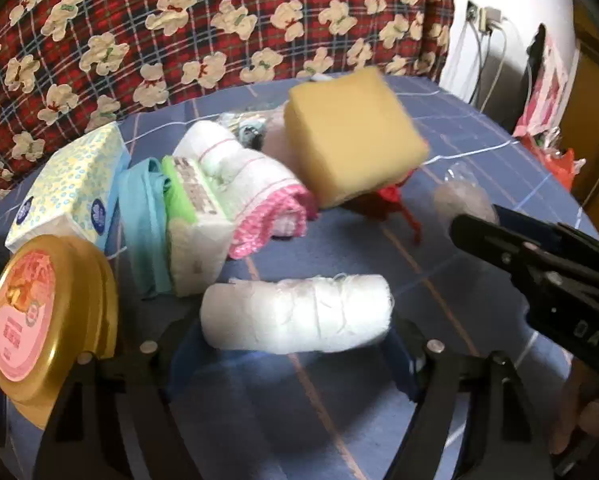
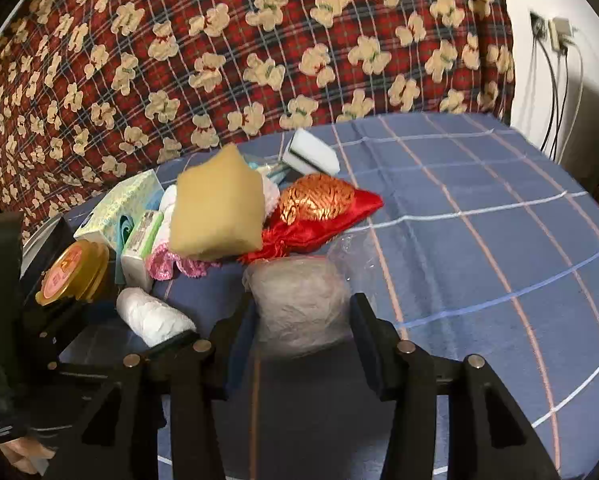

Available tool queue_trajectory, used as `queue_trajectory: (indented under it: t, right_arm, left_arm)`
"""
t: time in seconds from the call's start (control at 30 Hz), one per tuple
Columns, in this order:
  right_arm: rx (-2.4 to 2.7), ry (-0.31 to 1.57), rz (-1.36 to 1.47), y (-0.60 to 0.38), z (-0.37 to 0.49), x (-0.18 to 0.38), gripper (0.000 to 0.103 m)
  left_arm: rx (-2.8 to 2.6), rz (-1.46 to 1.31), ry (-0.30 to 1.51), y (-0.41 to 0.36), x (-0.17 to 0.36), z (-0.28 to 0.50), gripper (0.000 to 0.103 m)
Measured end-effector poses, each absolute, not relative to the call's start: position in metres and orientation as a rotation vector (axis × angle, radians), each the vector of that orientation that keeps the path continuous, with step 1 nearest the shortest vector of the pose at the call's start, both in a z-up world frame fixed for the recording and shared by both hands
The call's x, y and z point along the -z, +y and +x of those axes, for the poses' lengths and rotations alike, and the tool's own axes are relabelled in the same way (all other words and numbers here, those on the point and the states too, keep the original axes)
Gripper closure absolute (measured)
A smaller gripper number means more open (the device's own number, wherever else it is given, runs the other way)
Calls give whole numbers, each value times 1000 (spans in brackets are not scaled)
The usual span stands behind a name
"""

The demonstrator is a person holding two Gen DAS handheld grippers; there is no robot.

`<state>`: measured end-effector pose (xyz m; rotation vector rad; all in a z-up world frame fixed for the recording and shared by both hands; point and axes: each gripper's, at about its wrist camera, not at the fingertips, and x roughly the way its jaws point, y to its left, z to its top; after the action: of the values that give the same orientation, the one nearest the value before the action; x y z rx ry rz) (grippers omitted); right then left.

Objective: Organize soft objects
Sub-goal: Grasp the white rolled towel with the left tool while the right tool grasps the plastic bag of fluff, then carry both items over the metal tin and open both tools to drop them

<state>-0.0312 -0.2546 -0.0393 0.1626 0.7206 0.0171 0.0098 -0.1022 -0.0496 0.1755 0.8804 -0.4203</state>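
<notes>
A white gauze roll point(image 1: 295, 312) lies on the blue checked cloth between the open fingers of my left gripper point(image 1: 291, 354); it also shows in the right wrist view point(image 2: 151, 316). My right gripper point(image 2: 303, 320) is open around a grey fluffy wad in clear plastic point(image 2: 299, 300); the jaws stand either side of it, and I cannot tell if they touch it. A yellow sponge point(image 1: 351, 140) is blurred and tilted above the pile, beside a red satin pouch point(image 2: 319, 212). A rolled white-and-pink towel point(image 1: 251, 184) lies behind the gauze roll.
A tissue box point(image 1: 71, 188), teal cloth point(image 1: 143, 220), a small tissue pack point(image 1: 195, 216) and a gold tin point(image 1: 39, 316) crowd the left. A white sponge point(image 2: 309, 152) sits at the back. A red teddy-print blanket point(image 2: 219, 40) rises behind. Cables hang on the right wall point(image 2: 555, 80).
</notes>
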Motion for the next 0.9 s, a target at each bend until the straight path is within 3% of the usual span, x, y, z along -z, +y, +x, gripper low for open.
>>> queue_trajectory:
  t: [0.37, 0.9]
  right_arm:
    - [29, 594, 38, -213, -53, 11, 53]
    - [-216, 428, -46, -68, -43, -51, 53]
  left_arm:
    - [485, 163, 719, -69, 13, -25, 25]
    - [266, 46, 505, 82, -36, -37, 25]
